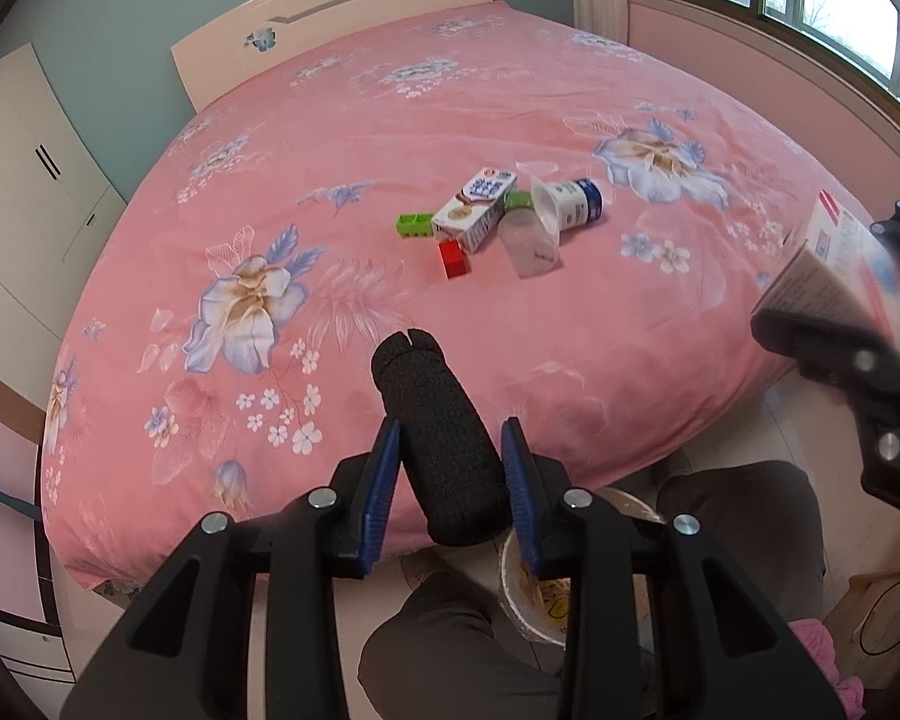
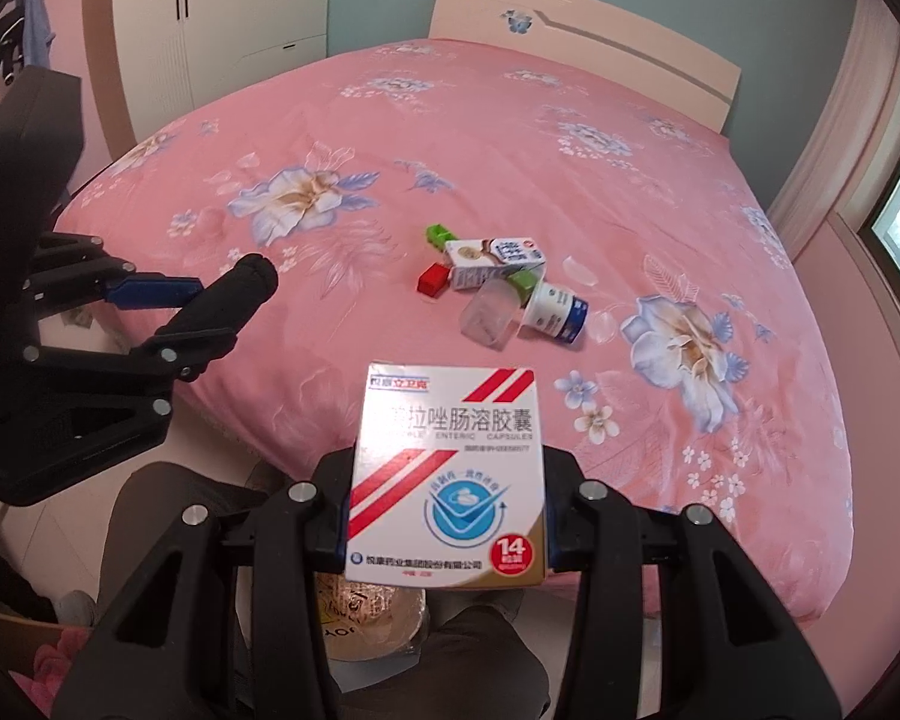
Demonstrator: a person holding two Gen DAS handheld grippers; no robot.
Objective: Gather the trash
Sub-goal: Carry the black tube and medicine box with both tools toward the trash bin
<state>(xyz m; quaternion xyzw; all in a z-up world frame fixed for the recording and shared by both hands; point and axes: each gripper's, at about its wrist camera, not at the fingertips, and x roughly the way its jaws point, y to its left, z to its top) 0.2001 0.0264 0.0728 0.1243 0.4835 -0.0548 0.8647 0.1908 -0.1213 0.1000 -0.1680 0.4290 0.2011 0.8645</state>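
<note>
The left gripper (image 1: 453,462) is gripping a black foam roll (image 1: 444,438); the right gripper (image 2: 447,504) is clamping a medicine box (image 2: 450,468) above a paper-filled bin (image 2: 372,618).

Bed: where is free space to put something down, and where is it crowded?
The bed is bare between the headboard and the clutter, and along the near edge in front of the left gripper. It is crowded mid-bed: milk carton, clear cup, yogurt cup, green blocks and red block lie bunched together.
</note>
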